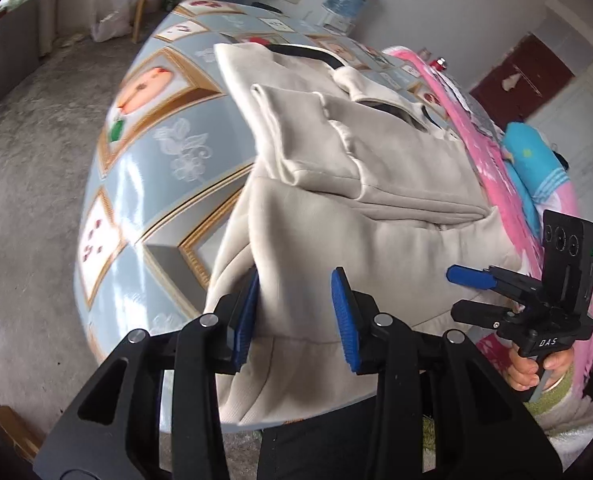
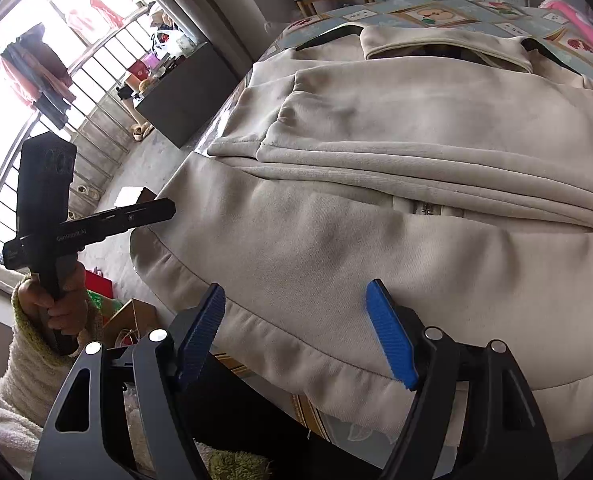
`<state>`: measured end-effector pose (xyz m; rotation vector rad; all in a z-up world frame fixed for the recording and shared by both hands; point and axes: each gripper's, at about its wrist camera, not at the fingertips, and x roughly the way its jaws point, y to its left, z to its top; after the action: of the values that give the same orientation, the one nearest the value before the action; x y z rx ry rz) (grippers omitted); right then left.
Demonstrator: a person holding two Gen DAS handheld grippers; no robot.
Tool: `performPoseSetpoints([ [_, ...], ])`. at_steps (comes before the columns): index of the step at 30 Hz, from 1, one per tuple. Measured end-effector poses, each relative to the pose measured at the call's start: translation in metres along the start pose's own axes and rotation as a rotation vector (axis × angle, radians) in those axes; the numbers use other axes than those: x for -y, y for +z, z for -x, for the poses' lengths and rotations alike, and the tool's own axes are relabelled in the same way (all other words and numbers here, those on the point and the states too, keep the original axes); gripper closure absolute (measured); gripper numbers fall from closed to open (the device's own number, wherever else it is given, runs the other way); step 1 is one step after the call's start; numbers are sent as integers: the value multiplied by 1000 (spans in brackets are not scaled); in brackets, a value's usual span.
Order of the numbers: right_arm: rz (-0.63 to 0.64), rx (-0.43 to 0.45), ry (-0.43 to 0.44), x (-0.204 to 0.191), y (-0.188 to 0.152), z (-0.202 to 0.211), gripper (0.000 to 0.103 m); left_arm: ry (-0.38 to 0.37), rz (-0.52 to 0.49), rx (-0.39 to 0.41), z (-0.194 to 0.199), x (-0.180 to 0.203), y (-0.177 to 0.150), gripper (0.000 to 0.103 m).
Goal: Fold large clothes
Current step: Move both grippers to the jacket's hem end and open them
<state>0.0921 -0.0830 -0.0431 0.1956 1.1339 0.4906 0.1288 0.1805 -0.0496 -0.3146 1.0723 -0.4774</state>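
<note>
The surface [image 1: 144,184], covered by a glossy blue-grey cloth printed with gold-framed fruit pictures, carries the cream zip-up jacket [image 2: 376,208], which lies spread across it with its bottom hem hanging over the near edge. Both sleeves are already folded in over the body, one sleeve cuff [image 1: 288,92] lying toward the collar [image 2: 444,46], and the zipper [image 2: 426,210] shows in a gap under the folded layers (only a short stretch of it is visible). A black strap or hanger [image 1: 308,50] pokes out from beneath the shoulders. Beside the jacket, along the far side in the left wrist view, lies a pink and blue blanket [image 1: 536,168]. The left gripper [image 1: 296,316] sits at the hem's corner, its blue fingers [image 1: 342,312] partly apart with a fold of the cream fabric between them; I cannot tell whether the pads actually press it. The right gripper [image 2: 300,332] hovers at the hem further along, its fingers [image 2: 390,336] spread wide on either side of the hem edge and not pinching it. A person's hand [image 2: 62,304] in a fuzzy cream sleeve holds the left gripper's handle.
</note>
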Motion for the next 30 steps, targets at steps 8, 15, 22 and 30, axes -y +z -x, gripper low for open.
performPoseSetpoints([
  [8, 32, -4, -15, -3, 0, -2, 31, -53, -44, -55, -16, 1, 17, 69],
  [15, 42, -7, -10, -3, 1, -5, 31, -69, -35, -76, -33, -1, 33, 69],
  [22, 39, -6, 17, 0, 3, -6, 31, -194, -81, -7, -23, 8, 33, 69],
  [30, 21, 4, 61, 6, 2, -3, 31, 2, -105, -44, -35, 16, 31, 81],
])
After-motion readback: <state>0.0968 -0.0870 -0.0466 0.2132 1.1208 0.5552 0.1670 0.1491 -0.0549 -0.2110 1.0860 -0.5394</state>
